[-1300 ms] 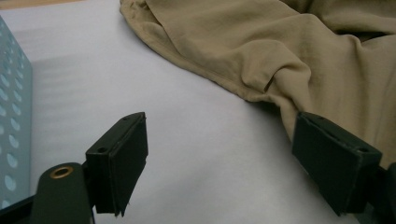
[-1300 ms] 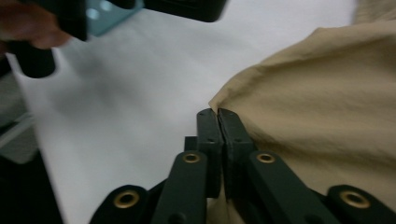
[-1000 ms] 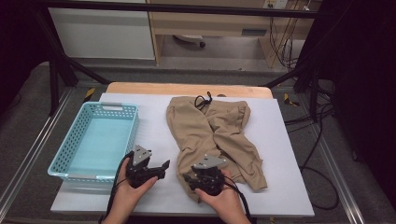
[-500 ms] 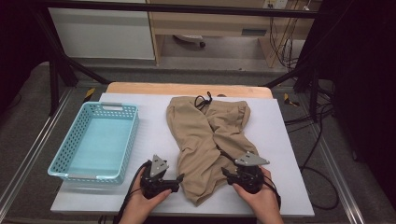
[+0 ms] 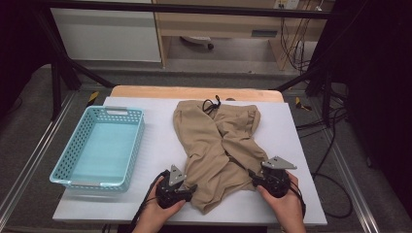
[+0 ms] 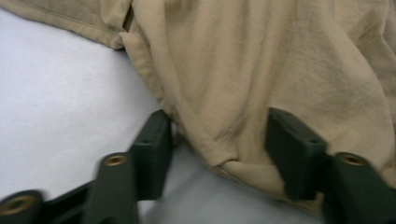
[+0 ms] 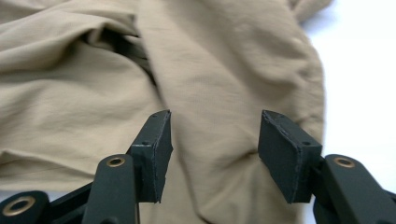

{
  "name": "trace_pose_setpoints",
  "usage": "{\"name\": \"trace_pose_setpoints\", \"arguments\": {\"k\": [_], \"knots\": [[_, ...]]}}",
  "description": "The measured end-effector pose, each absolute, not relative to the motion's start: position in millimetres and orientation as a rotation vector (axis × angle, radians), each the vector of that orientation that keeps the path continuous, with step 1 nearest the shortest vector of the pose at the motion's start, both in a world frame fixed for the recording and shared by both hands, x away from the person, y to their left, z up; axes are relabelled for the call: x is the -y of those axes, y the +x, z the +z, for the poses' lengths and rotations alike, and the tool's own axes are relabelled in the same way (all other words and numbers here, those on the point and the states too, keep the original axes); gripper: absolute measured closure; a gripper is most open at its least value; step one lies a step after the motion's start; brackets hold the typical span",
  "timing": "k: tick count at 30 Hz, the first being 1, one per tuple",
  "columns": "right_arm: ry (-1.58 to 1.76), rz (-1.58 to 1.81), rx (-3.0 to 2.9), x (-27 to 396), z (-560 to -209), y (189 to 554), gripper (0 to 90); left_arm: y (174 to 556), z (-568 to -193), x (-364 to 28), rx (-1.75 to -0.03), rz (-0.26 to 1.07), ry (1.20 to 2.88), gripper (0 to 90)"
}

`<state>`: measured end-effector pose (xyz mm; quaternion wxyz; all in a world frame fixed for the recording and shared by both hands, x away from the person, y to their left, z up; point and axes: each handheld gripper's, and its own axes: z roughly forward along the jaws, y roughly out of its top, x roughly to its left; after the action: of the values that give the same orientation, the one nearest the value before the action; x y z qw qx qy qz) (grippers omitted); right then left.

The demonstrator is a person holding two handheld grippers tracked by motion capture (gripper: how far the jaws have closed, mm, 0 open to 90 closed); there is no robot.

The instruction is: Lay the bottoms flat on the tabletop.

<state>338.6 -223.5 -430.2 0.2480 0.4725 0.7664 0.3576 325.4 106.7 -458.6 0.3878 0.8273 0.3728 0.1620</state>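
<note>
I'm working tan trousers (image 5: pixel 218 145) lying crumpled mid-table (image 5: pixel 301 145), basket (image 5: pixel 99 148) well apart on the left. Biggest risk: my left gripper (image 6: pixel 219 140) has just been closing half-way around a hem fold, pads seemingly not pinching yet, so it's maybe catching one layer only. My right gripper (image 7: pixel 212 149) is hanging half-open over cloth, holding nothing; uneven grabs are going to twist the legs.

Two black grippers, left gripper (image 5: pixel 190 187) and right gripper (image 5: pixel 252 177), each topped by a grey three-cornered plate; blocky black jaws with brass-coloured screws; black cables trailing; bare forearms, no sleeves.
</note>
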Motion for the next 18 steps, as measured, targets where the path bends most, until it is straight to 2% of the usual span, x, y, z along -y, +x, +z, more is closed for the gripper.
{"name": "trace_pose_setpoints", "arguments": {"k": [6,10,18], "knots": [[1.302,0.971,-2.082,226,-432,340,44.0,329,-458,-112,-0.942,0.394,2.095,69.9],[1.296,0.962,-2.092,223,-432,339,43.7,331,-458,-115,-0.926,0.36,2.094,82.3],[1.297,0.962,-2.093,224,-432,338,44.1,328,-453,-128,-0.924,0.356,2.105,86.5]]}}
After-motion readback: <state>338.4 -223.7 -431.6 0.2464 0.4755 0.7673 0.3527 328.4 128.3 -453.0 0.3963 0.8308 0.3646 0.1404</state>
